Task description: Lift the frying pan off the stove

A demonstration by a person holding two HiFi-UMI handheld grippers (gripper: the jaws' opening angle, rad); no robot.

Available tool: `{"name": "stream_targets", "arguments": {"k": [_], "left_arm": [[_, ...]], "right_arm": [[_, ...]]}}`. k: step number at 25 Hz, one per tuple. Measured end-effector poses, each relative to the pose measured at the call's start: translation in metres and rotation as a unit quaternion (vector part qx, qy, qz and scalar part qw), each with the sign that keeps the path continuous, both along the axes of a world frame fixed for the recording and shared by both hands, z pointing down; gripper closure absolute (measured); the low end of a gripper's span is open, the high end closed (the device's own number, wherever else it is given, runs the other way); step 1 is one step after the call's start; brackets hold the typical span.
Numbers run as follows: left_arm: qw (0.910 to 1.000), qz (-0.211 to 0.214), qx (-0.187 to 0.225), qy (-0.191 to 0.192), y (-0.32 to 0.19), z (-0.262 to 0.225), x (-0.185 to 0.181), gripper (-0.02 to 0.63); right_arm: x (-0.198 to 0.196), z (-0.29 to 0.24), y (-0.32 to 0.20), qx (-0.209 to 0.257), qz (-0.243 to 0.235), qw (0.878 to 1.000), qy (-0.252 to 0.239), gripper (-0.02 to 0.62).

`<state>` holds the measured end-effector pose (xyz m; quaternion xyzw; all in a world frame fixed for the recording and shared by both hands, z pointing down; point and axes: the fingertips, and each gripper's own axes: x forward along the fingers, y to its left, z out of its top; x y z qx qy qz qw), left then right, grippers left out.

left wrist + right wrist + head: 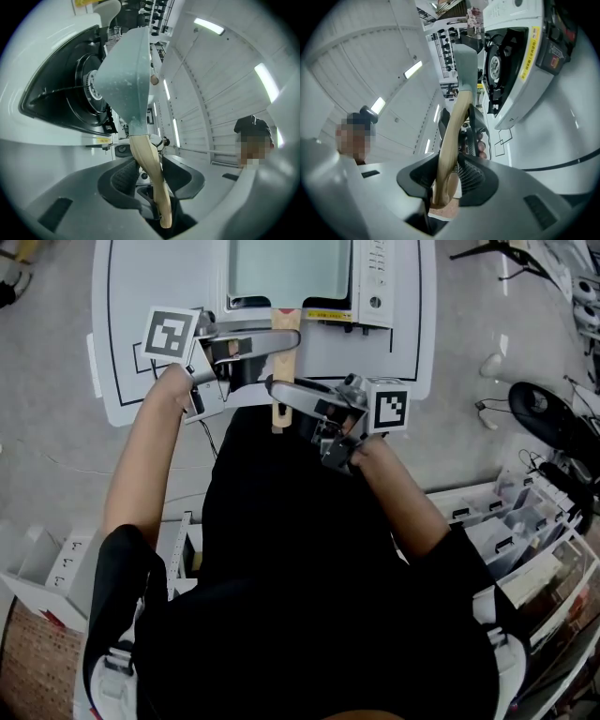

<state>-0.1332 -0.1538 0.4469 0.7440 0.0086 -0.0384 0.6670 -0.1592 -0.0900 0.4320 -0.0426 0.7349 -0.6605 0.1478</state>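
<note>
A pale grey-green frying pan (291, 268) with a light wooden handle (280, 367) hangs over the white table-top stove (377, 282). In the left gripper view the pan (124, 70) stands apart from the black burner (89, 89), with a gap between them. My left gripper (281, 338) is shut on the handle (150, 164) from the left. My right gripper (278, 387) is shut on the same handle (450, 136) a little nearer its end, from the right. In the right gripper view the pan (465, 65) sits beside the stove (511, 61). The pads (471, 176) press on the wood.
The stove stands on a white table (122, 343) marked with black lines. Open boxes and shelves (525, 531) lie at the right, a black lamp-like object (544, 413) beyond them, white bins (47, 568) at the lower left. A person stands in the background (253, 129).
</note>
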Motion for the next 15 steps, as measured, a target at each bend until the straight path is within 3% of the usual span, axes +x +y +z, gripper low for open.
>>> {"name": "stream_targets", "arguments": {"k": [5,10,15], "left_arm": [[0.9983,0.007,0.057,-0.008,-0.015,0.001,0.009,0.44],[0.9942,0.005,0.107,0.003,-0.007,-0.042,0.0,0.447],[0.9876,0.005,0.156,0.016,-0.002,-0.086,-0.003,0.451]], "right_arm": [[0.005,0.012,-0.013,0.046,0.006,0.999,0.006,0.463],[-0.002,-0.022,-0.004,0.129,0.0,0.991,0.038,0.457],[-0.006,-0.057,0.0,0.176,0.004,0.984,0.043,0.459]]}}
